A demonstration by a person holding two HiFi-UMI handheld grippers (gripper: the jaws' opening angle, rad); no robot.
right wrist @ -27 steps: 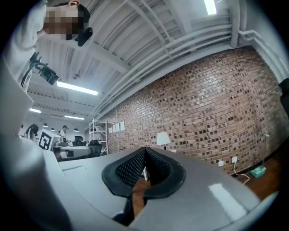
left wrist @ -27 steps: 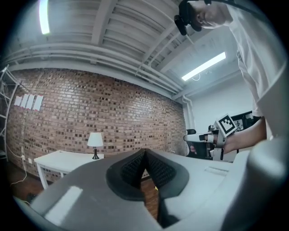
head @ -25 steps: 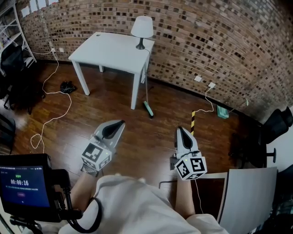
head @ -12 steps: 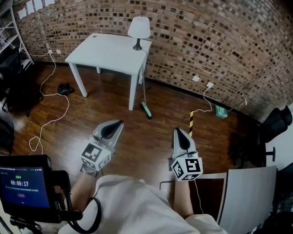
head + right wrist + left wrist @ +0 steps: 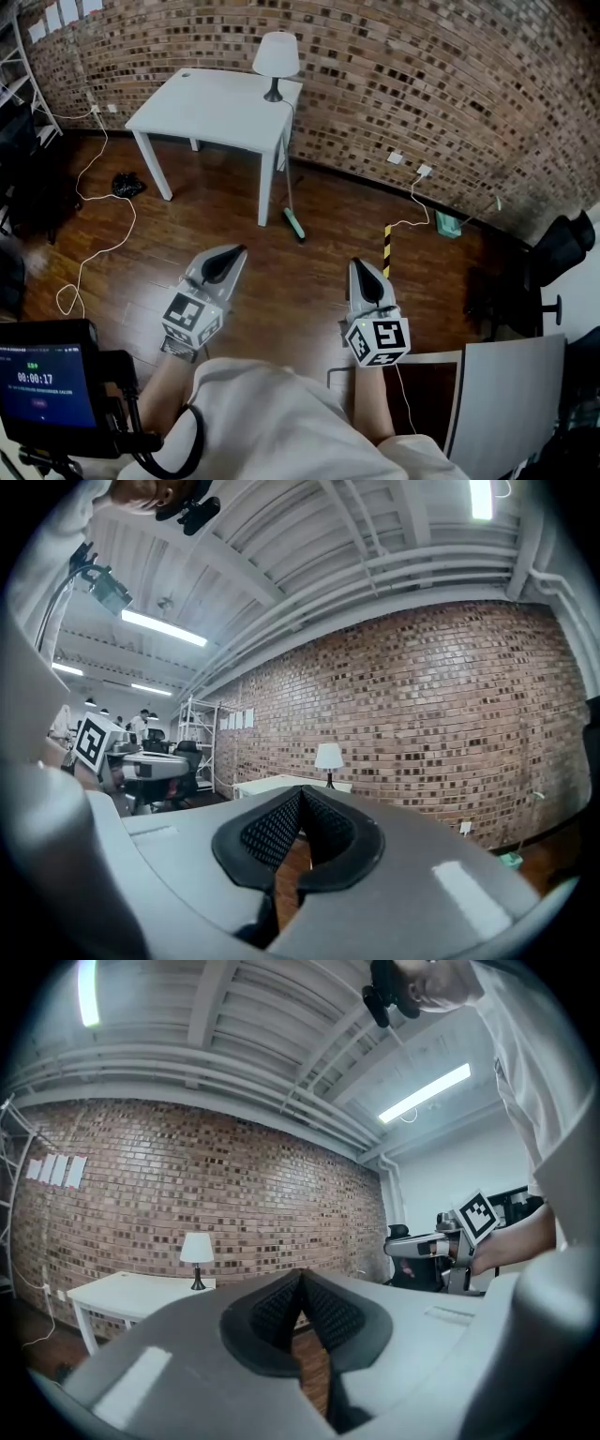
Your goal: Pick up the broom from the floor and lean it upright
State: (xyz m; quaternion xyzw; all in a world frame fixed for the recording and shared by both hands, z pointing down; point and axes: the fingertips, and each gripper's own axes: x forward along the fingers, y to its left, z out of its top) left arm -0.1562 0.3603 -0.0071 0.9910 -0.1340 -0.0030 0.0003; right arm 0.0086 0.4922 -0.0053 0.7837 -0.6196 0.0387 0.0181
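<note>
We hold both tools low and level over the wooden floor (image 5: 281,295), near us, pointing toward the far brick wall (image 5: 422,84). The left tool (image 5: 241,250) has its jaws pressed together, and the ribbed pads meet at the tip with nothing between them. The right tool (image 5: 355,263) is the same, its jaws fully closed and empty. The two tools are well apart, one on each side of our body.

The broom (image 5: 287,183) is far from both tools. It stands upright, with its thin handle leaning against the right edge of the white table (image 5: 202,103), just beside the table's near right leg. Its green head (image 5: 294,224) rests on the floor. A lamp (image 5: 276,56) with a white shade stands on the far right corner of the table, close to the top of the broom's handle.

White cables (image 5: 112,198) trail over the floor left of the table. A black and yellow striped strip (image 5: 385,249) lies on the floor to the right of the broom, beyond the right tool. A small screen (image 5: 37,380) sits at our near left.
</note>
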